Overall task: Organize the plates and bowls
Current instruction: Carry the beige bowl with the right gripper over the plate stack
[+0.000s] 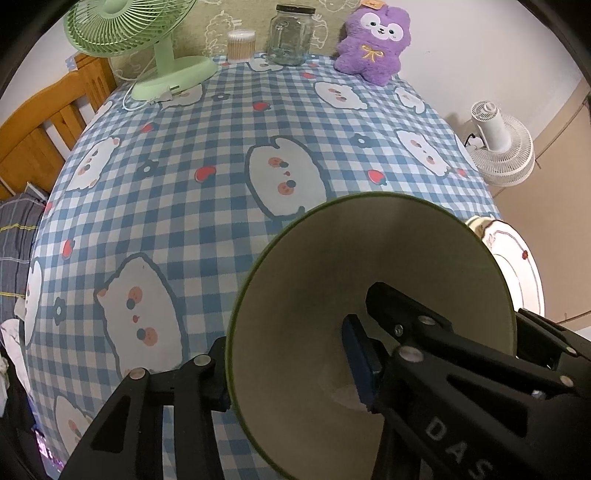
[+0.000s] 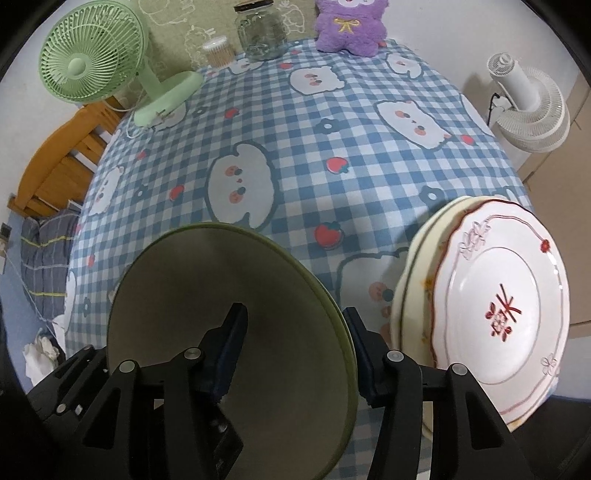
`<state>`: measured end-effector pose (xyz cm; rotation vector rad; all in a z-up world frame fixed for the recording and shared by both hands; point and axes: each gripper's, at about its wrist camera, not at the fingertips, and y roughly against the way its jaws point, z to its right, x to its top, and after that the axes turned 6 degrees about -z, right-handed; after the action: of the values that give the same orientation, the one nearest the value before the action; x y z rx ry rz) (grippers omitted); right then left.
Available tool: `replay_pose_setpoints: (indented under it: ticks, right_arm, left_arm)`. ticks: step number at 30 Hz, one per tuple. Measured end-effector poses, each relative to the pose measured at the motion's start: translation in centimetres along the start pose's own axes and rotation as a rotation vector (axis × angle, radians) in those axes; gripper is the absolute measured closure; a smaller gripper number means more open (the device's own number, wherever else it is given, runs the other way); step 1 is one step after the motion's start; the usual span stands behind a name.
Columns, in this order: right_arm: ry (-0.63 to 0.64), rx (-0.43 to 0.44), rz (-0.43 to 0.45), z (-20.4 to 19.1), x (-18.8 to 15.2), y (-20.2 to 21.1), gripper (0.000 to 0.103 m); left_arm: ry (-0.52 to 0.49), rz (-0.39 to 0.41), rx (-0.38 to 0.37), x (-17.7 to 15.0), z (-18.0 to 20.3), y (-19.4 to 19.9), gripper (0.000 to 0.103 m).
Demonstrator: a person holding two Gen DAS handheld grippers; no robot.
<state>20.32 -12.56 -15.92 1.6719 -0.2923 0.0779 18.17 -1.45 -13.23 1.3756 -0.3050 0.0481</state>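
A green bowl (image 1: pixel 332 280) with a cream inside is held above the near edge of the checked table. My left gripper (image 1: pixel 288 373) is shut on its left rim, one finger inside and one outside. In the right wrist view my right gripper (image 2: pixel 295 350) is shut on the right rim of the same bowl (image 2: pixel 229 280), one finger inside. A stack of plates (image 2: pixel 495 288) lies at the table's near right corner, right of the bowl; its top plate is white with red marks. It shows at the right edge of the left wrist view (image 1: pixel 517 258).
At the back of the blue checked tablecloth (image 2: pixel 332 122) stand a green desk fan (image 2: pixel 92 62), a cotton swab box (image 2: pixel 218 51), a glass jar (image 2: pixel 260 29) and a purple plush toy (image 2: pixel 349 26). A white fan (image 2: pixel 528 99) stands off the table's right side. A wooden bed frame (image 2: pixel 55 166) is left.
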Motion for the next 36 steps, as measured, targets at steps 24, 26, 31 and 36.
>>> replay_pose_setpoints:
  ticks: [24,26,31,36]
  right_arm:
    - [-0.055,-0.033,0.131,-1.1,-2.0,8.6,0.047]
    - [-0.057,-0.036,0.145,-1.0,-2.1,9.3,0.047]
    - [-0.056,-0.031,0.161,-0.2,-2.2,10.1,0.047]
    - [-0.047,-0.027,0.161,1.3,-1.9,10.4,0.047]
  left_arm:
    - [-0.087,0.105,-0.032,-0.8,1.7,7.5,0.057]
    - [-0.094,0.116,-0.035,-0.9,1.8,8.1,0.057]
    - [-0.104,0.139,-0.035,-0.9,2.7,9.0,0.057]
    - [-0.099,0.146,-0.028,-0.9,4.0,9.1,0.056]
